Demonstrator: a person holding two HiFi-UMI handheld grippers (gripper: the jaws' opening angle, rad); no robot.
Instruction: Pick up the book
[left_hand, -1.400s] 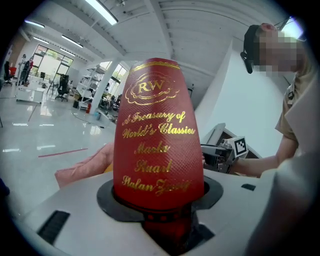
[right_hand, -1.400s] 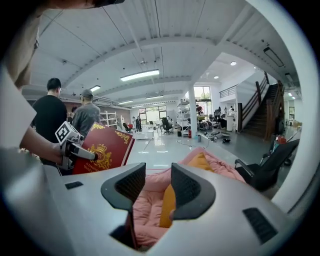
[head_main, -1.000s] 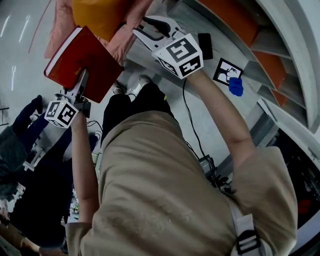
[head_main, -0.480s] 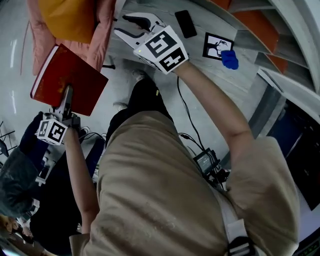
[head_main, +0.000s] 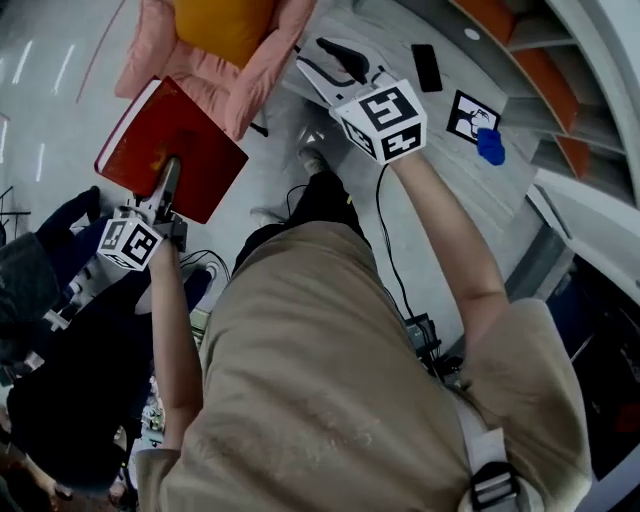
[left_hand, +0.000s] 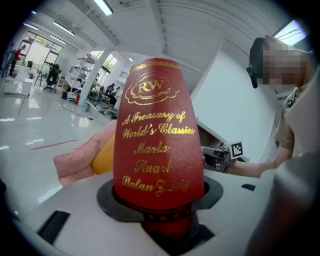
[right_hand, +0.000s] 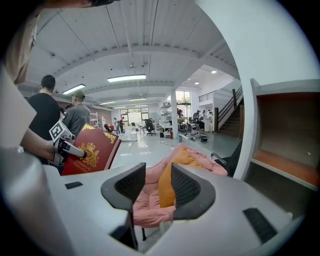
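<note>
While left gripper (head_main: 167, 178) stays clamped on book (head_main: 165, 140), now swung back to upper left, right gripper (head_main: 318, 58) hangs spread, empty: pickup looks done.

1 red book (head_main: 160, 135), 1 left gripper (head_main: 170, 172), 1 right gripper (head_main: 318, 58), 1 pink chair (head_main: 255, 85), 1 orange cushion (head_main: 225, 25)

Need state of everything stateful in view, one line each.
red book: closed, held up in the air
left gripper: shut on the red book
right gripper: fingers apart, nothing between them
phone: lying flat, screen dark
orange cushion: resting on the pink chair
</note>
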